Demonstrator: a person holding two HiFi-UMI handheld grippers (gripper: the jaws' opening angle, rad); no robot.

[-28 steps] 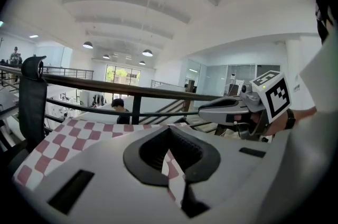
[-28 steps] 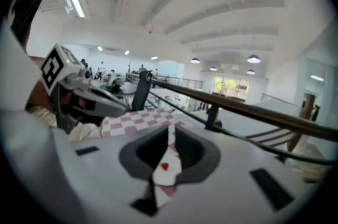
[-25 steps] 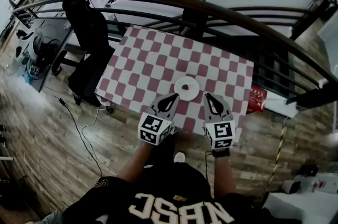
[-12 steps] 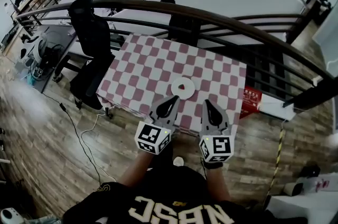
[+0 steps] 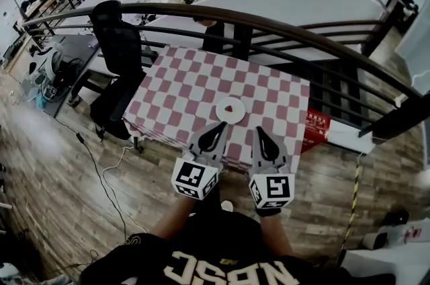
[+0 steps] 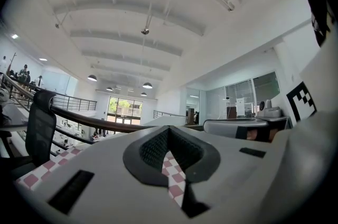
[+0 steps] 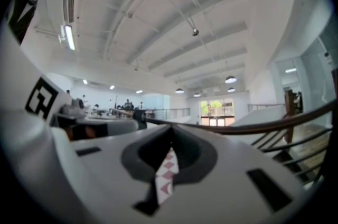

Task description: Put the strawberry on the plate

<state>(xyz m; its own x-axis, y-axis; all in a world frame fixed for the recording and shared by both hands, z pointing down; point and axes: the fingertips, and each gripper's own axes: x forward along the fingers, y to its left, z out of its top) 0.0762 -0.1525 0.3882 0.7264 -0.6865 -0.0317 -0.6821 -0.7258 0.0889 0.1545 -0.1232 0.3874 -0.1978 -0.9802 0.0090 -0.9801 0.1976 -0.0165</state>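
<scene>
The strawberry (image 5: 231, 108) lies red on the small white plate (image 5: 222, 115), near the front of the table with the red-and-white checked cloth (image 5: 181, 82). Both grippers hover at the table's near edge, short of the plate and apart from it. My left gripper (image 5: 222, 125) is shut with nothing in it; its jaws meet over the cloth in the left gripper view (image 6: 168, 131). My right gripper (image 5: 257, 130) is likewise shut and empty, with only a sliver of cloth showing under its joined jaws (image 7: 170, 132).
A dark curved railing (image 5: 269, 25) runs behind the table. A black office chair (image 5: 117, 42) stands at the table's left, and a red box (image 5: 314, 124) lies off its right edge. Cables (image 5: 101, 163) trail over the wooden floor.
Both grippers have drawn back from beside the plate to the table's near edge. The head camera has shifted back too, and the strawberry stays on the plate.
</scene>
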